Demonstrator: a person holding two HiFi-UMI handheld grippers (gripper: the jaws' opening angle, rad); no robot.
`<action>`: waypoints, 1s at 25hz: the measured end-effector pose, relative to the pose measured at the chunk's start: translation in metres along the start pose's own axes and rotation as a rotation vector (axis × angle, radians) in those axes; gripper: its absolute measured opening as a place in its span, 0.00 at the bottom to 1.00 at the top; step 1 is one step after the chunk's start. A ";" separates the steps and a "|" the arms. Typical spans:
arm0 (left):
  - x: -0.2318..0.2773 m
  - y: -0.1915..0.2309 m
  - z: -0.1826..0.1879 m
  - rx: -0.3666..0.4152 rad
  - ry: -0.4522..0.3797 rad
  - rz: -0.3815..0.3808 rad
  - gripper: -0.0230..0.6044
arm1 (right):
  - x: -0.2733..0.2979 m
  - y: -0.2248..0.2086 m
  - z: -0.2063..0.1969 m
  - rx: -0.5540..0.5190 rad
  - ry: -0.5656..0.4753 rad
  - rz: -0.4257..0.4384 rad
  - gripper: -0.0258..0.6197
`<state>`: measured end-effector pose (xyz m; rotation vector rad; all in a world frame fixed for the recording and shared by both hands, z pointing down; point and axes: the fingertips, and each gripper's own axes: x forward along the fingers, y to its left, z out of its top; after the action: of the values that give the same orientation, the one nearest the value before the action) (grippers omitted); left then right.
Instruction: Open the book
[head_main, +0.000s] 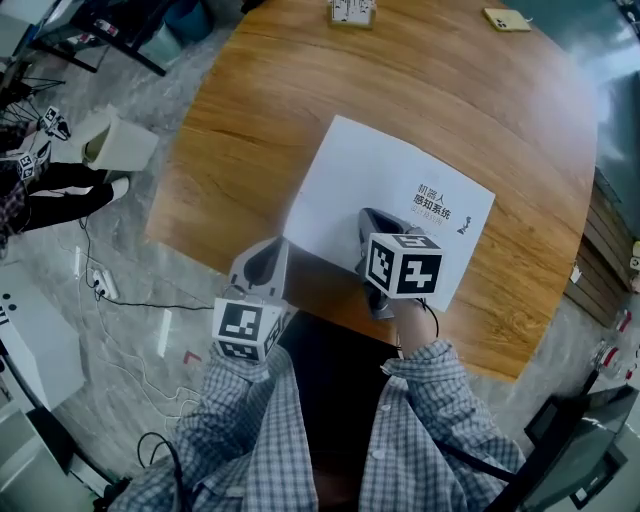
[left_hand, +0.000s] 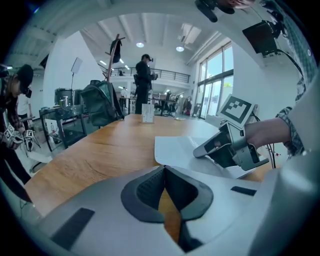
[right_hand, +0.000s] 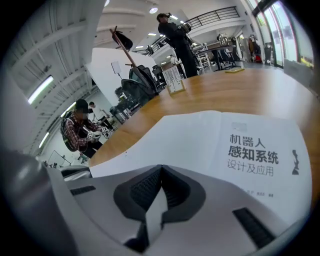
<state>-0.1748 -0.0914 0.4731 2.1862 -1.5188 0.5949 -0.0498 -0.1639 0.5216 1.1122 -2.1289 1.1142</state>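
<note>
Book (head_main: 385, 170): closed, cover up, flat on wooden table (head_main: 300, 60); long axis runs diagonally, title end far-right | Left gripper (head_main: 262, 258): jaws pressed together, empty, at table's near edge beside book | Right gripper (head_main: 372, 216): jaws together, over book's near edge

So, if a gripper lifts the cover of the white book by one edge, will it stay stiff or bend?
The book looks thin and lies flat, so its cover is probably soft and would bend. It likely weighs little for its size. On the smooth wooden table it may slide when pushed.
</note>
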 end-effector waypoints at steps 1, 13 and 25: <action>-0.002 0.001 0.001 -0.004 -0.003 0.006 0.04 | 0.002 -0.001 -0.001 -0.017 0.012 -0.027 0.07; -0.008 -0.014 0.015 0.003 -0.057 0.000 0.04 | -0.020 -0.001 0.009 -0.043 -0.136 -0.030 0.07; 0.035 -0.077 0.036 0.084 -0.060 -0.159 0.04 | -0.115 -0.121 -0.007 0.081 -0.293 -0.286 0.07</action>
<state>-0.0868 -0.1133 0.4561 2.3814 -1.3548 0.5549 0.1145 -0.1482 0.4959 1.6457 -2.0598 0.9580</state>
